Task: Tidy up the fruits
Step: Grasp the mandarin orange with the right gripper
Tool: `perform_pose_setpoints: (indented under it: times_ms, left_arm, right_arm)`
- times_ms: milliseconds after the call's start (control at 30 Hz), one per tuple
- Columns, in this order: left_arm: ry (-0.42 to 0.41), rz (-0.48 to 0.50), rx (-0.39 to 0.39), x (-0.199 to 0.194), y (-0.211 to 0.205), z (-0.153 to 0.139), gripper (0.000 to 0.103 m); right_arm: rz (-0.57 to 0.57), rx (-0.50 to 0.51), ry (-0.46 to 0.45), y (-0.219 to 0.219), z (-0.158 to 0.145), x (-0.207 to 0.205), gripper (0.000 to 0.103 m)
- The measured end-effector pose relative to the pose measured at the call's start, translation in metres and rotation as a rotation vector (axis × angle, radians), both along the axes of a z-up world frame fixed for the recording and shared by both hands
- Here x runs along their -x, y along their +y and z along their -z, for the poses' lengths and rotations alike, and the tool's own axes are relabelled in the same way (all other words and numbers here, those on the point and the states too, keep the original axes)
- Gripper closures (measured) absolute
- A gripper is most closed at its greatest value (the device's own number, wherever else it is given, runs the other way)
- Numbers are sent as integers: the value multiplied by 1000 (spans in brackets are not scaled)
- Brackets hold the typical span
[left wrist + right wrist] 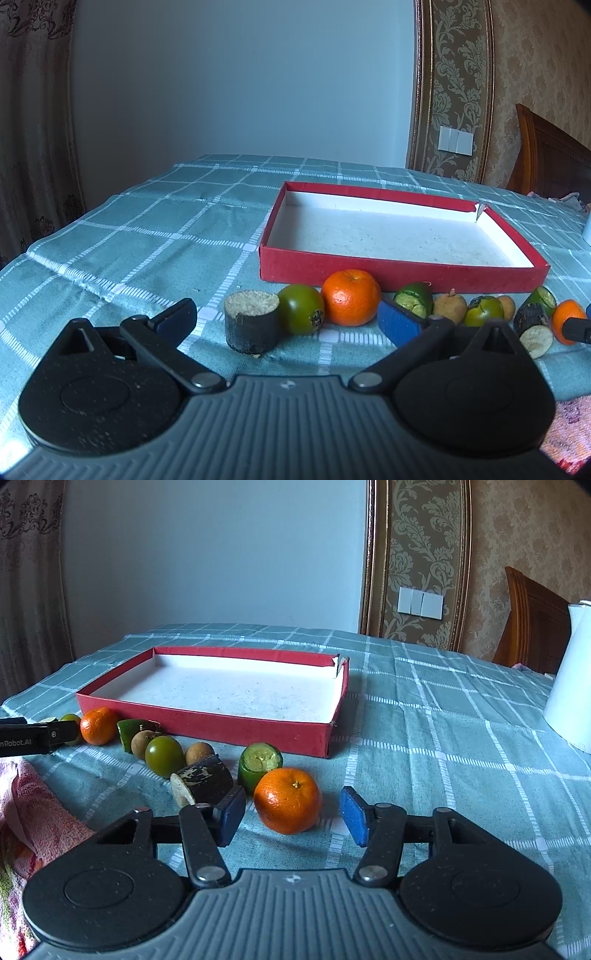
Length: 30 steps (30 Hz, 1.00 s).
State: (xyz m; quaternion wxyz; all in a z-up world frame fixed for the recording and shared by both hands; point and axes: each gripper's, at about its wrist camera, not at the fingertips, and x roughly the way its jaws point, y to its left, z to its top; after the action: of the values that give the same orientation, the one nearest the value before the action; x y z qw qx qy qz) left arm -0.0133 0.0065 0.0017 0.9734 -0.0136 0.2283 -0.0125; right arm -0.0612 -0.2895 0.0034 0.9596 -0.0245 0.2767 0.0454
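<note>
A shallow red box (388,271) with a white floor lies on the checked cloth, and nothing is in it. Along its near wall runs a row of fruit. My left gripper (288,312) is open wide, with a dark cut cane piece (251,325), a green fruit (301,308) and an orange (351,297) ahead between its fingers. My right gripper (291,812) is open around a second orange (288,799), and a gap shows at each pad. Behind that orange lie a cut green piece (258,762), another dark cane piece (205,779), a green fruit (164,755) and a brown longan (199,752).
A white jug (570,686) stands at the right side of the table. A pink towel (33,812) lies at the near left. A wooden chair (532,616) is behind the table, against the patterned wall. The teal cloth (443,738) to the right of the box is bare.
</note>
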Motion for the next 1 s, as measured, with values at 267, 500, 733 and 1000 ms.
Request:
perform_pose_setpoints:
  times_ms: [267, 500, 733, 1000]
  left_arm:
    - [6, -1, 5, -1, 1, 0, 0]
    - [10, -5, 15, -1, 2, 0, 0]
    - [13, -6, 19, -1, 3, 1, 0]
    - [15, -12, 20, -2, 3, 1, 0]
  right_arm:
    - [-12, -39, 28, -5, 6, -10, 47]
    - [-31, -48, 29, -1, 6, -11, 60]
    - [-9, -73, -19, -6, -9, -6, 61]
    - [-17, -73, -97, 0, -52, -41, 61]
